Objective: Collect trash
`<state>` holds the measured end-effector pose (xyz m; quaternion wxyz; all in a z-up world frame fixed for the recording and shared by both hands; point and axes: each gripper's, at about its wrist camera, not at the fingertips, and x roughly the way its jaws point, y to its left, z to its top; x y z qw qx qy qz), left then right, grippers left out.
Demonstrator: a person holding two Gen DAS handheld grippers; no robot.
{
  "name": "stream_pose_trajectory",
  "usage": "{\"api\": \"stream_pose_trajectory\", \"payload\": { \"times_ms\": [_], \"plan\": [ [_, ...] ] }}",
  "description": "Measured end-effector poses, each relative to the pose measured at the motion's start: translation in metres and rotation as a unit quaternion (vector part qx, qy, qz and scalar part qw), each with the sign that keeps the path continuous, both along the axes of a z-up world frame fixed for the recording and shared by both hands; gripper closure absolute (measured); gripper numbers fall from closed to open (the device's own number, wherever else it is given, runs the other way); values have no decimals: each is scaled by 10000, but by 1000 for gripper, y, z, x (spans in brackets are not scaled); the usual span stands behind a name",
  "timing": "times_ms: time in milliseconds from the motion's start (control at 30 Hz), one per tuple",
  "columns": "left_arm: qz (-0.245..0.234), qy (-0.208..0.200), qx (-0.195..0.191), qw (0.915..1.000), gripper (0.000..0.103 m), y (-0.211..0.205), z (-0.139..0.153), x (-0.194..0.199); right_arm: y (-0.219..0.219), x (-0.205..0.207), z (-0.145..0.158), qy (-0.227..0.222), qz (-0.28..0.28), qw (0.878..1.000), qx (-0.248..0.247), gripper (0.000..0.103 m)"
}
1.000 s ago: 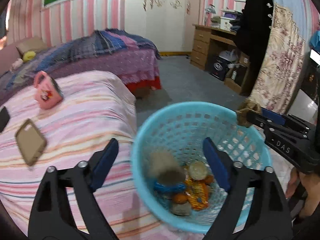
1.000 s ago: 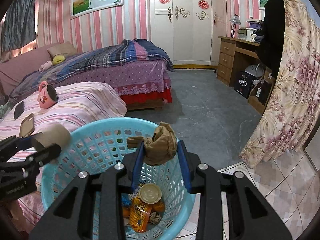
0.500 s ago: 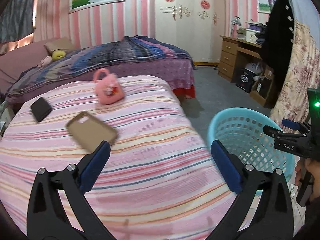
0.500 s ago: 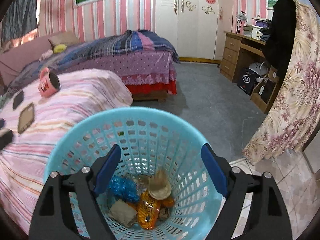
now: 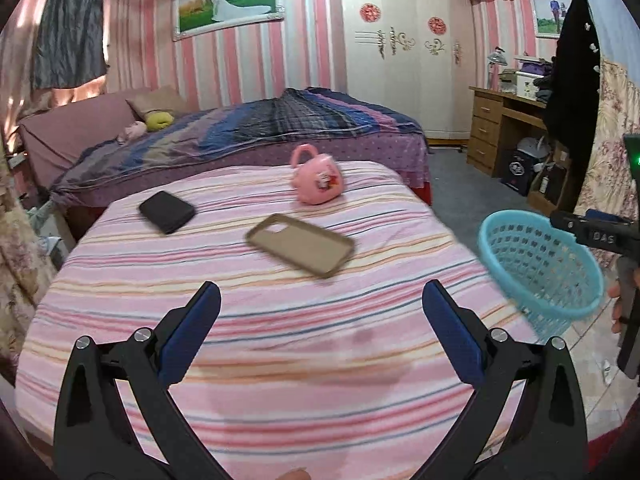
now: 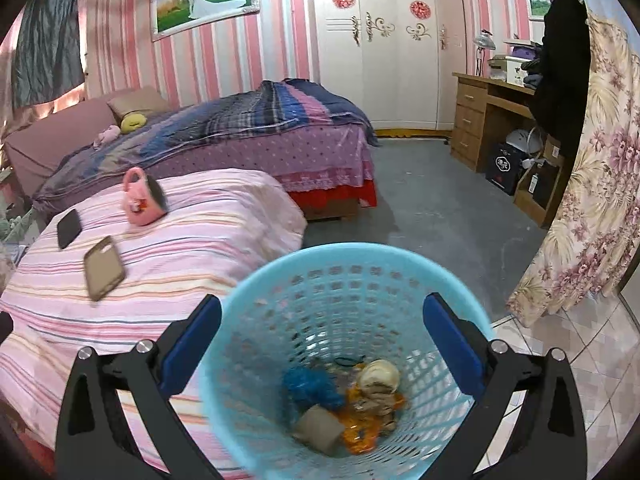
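A light blue mesh trash basket (image 6: 360,264) stands on the floor beside the striped bed; it also shows at the right of the left wrist view (image 5: 532,256). Inside lie several pieces of trash: a blue wad (image 6: 310,386), an orange wrapper (image 6: 360,428), a brown cardboard piece (image 6: 318,426) and a beige crumpled lump (image 6: 378,376). My right gripper (image 6: 322,340) is open and empty above the basket. My left gripper (image 5: 322,332) is open and empty over the pink striped bed (image 5: 256,360).
On the striped bed lie a tan phone case (image 5: 300,248), a black wallet-like item (image 5: 166,212) and a pink toy handbag (image 5: 316,180). A second bed (image 5: 256,128) stands behind. A wooden desk (image 5: 504,128) and a floral curtain (image 6: 592,200) are at the right.
Both grippers released their trash into the basket and opened. My left gripper swung left from the basket to over the striped bed. My right gripper stayed above the basket.
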<state>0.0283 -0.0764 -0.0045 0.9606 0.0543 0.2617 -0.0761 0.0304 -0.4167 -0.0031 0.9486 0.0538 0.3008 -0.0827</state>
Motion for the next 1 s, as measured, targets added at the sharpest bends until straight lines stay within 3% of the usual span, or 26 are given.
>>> {"api": "stream_pose_trajectory", "payload": {
  "times_ms": [233,533,667,1000],
  "plan": [
    [141,184,-364,9991,5,35,-11,-11,65,-35,14,-246,337,9986,-320,5],
    [323,34,-202,9993,5,53,-19,-23,120,-58,14,-491,638,9947,-642,5],
    [360,-90,-112,9992,5,57,-19,-26,141,-64,14,-565,647,9951,-496,5],
    [504,24,-213,9985,5,71,-26,-21,174,-68,14,-615,759,9929,-672,5]
  ]
}}
